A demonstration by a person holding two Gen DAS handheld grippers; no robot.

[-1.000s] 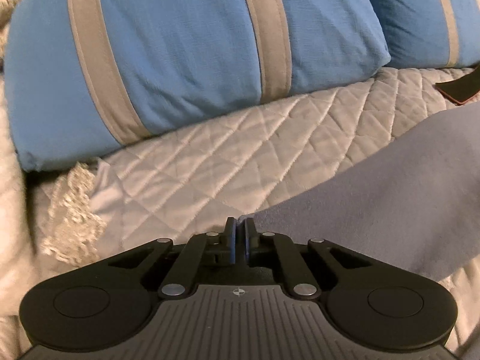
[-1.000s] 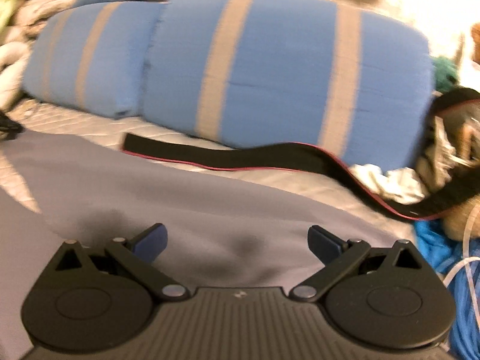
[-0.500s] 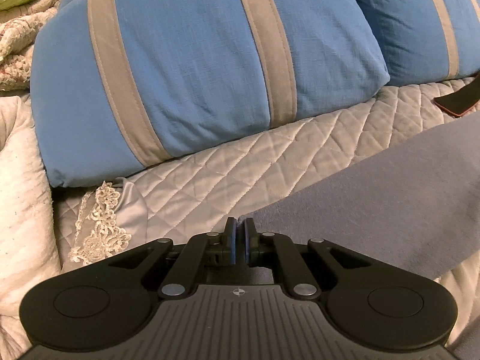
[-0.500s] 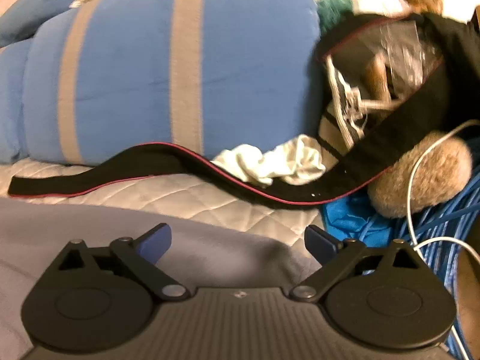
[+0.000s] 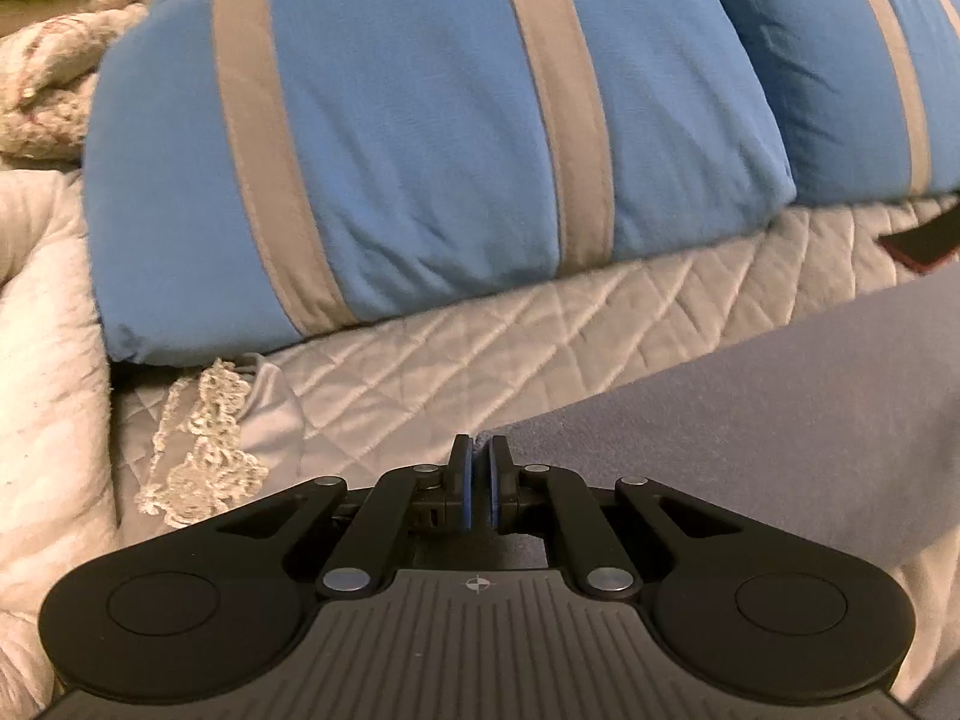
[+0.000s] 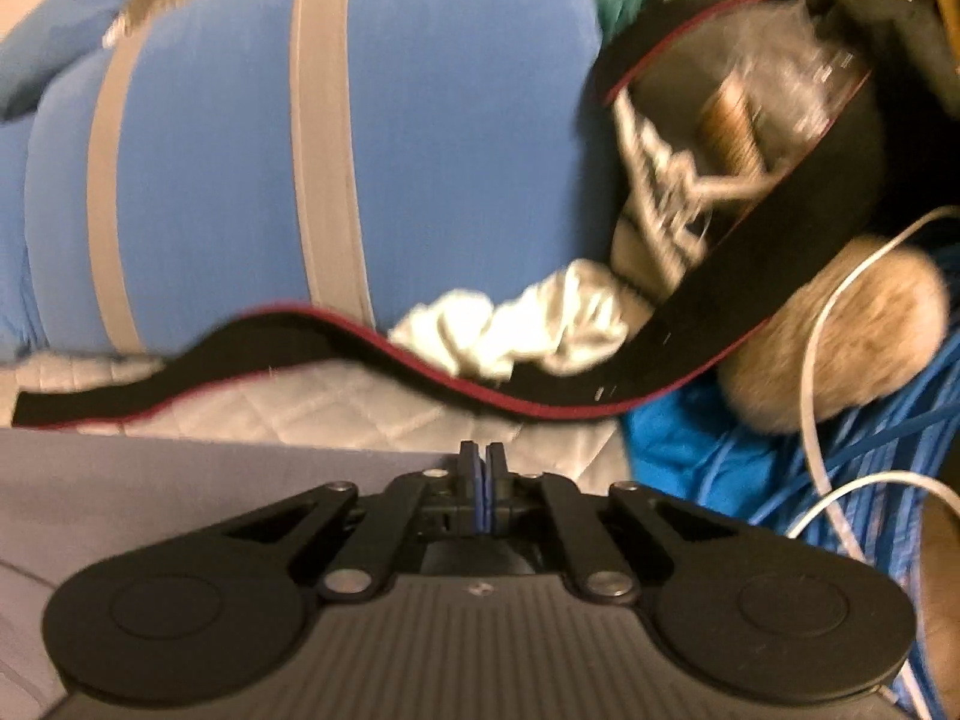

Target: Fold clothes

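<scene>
Right gripper [image 6: 480,457] just clamped the cloth's [image 6: 180,480] corner (left gripper [image 5: 478,453] pinches nine o'clock's corner), ready to fold.

The left gripper [image 5: 479,450] points forward and a little down, its two blue pads pressed close together on the corner of the grey cloth [image 5: 780,396]. The right gripper [image 6: 482,456] also tips down, with its pads squeezed tight. It seems to pinch the cloth's other corner, but the picture is blurry.
</scene>
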